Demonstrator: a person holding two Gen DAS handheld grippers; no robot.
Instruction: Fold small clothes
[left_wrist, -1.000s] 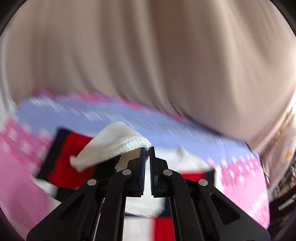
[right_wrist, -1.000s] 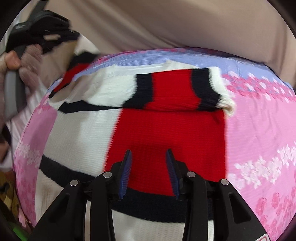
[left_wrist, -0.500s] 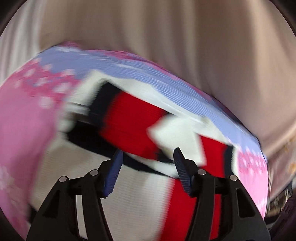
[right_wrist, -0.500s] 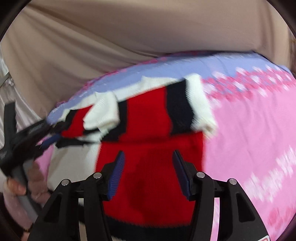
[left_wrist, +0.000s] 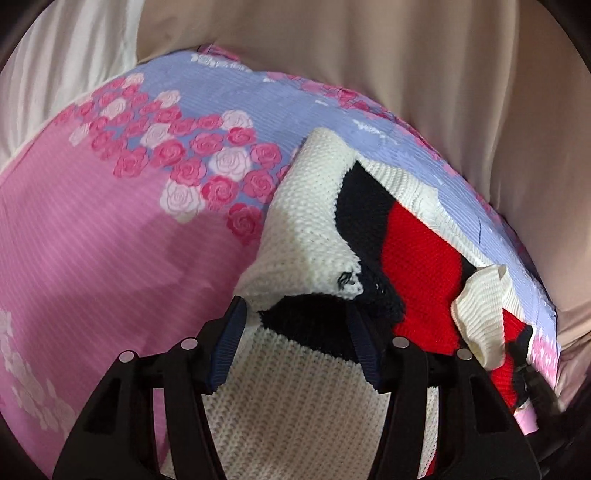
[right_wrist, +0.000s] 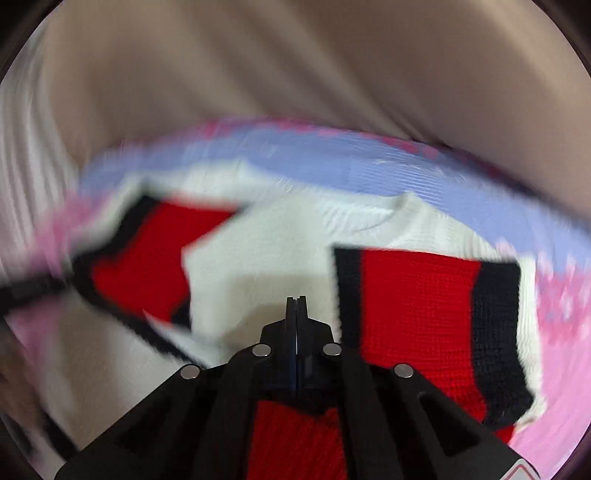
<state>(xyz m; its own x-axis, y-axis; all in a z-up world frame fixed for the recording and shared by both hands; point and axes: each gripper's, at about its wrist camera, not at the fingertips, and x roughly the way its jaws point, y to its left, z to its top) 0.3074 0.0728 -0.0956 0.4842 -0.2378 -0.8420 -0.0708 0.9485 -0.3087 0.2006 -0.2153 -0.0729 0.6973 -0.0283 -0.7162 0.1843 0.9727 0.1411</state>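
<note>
Sweater: small knit sweater (left_wrist: 306, 229), white, red and black, lying on the pink and lilac rose-print bedspread (left_wrist: 110, 236), toward its far edge by the beige curtain (left_wrist: 424, 62).
Progress: judged partway; both sleeves look turned in over the chest, white cuff (left_wrist: 480, 317) at far right, body not yet folded up.
Left gripper (left_wrist: 295, 343): spread wide, hovering over the near white and black panel, holding nothing.
Right gripper (right_wrist: 296, 306): fingers pressed together; whether knit is pinched, cannot tell.
Unclear: right view blurred; hem cut off below both grippers; fold layers hard to separate.
</note>
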